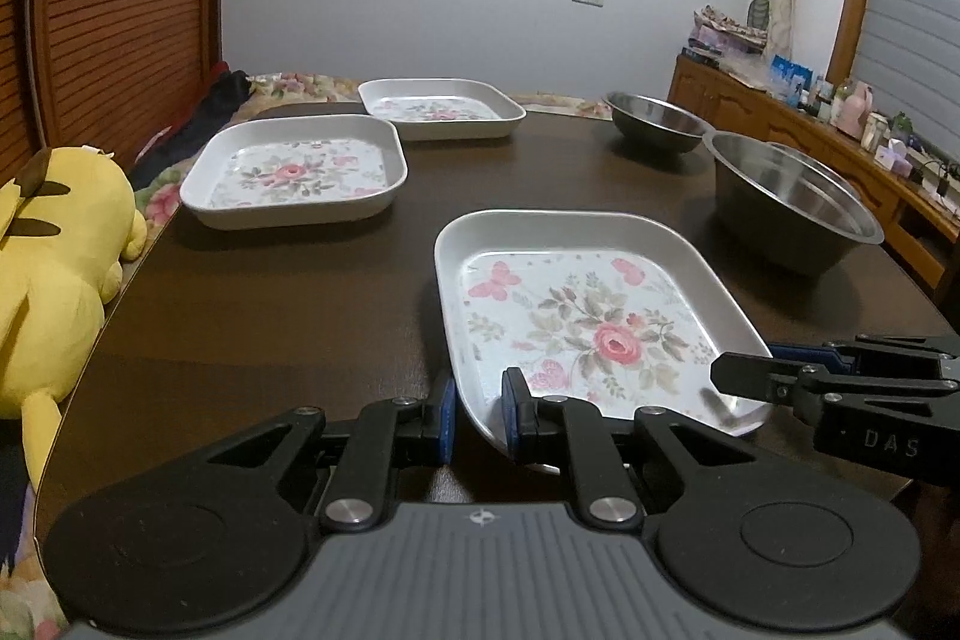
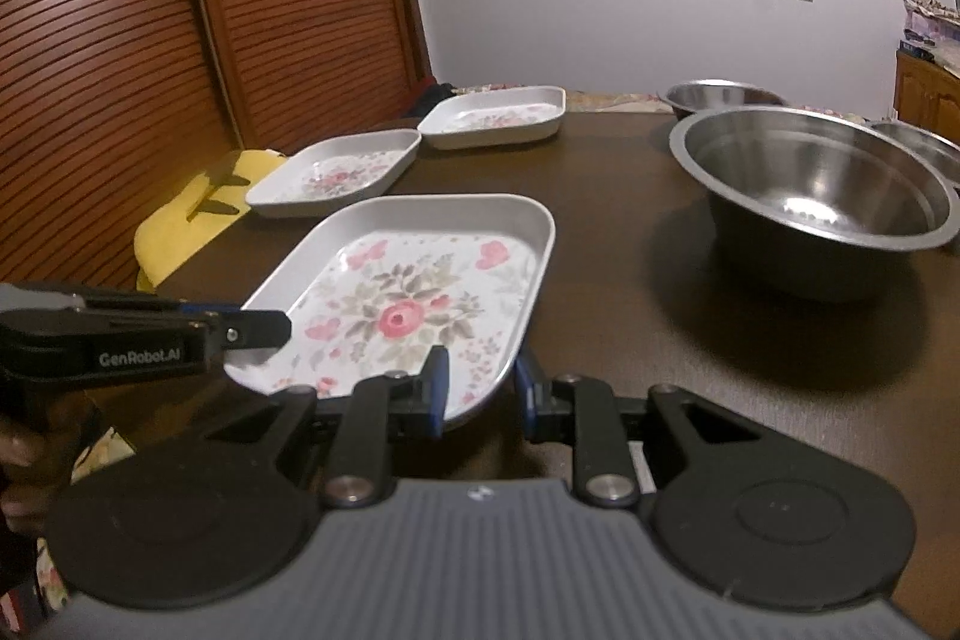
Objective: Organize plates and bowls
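A white square plate with a pink rose print [image 1: 576, 322] [image 2: 414, 298] is at the near side of the dark table [image 1: 270, 316]. My left gripper [image 1: 478, 415] is shut on the rim at its near left corner, also seen from the side in the right wrist view [image 2: 264, 334]. My right gripper [image 2: 480, 388] is shut on the rim at the near right corner, and it enters the left wrist view from the right [image 1: 744, 379]. Two more floral plates [image 1: 294, 172] [image 1: 441, 109] lie side by side at the far left. Steel bowls [image 1: 792, 196] [image 1: 657, 121] stand at the right.
A yellow plush toy [image 1: 54, 268] lies off the table's left edge, before slatted wooden doors [image 2: 120, 70]. A wooden sideboard [image 1: 840, 142] with clutter runs along the right wall. A third steel bowl [image 2: 924, 148] peeks from behind the big bowl [image 2: 816, 196].
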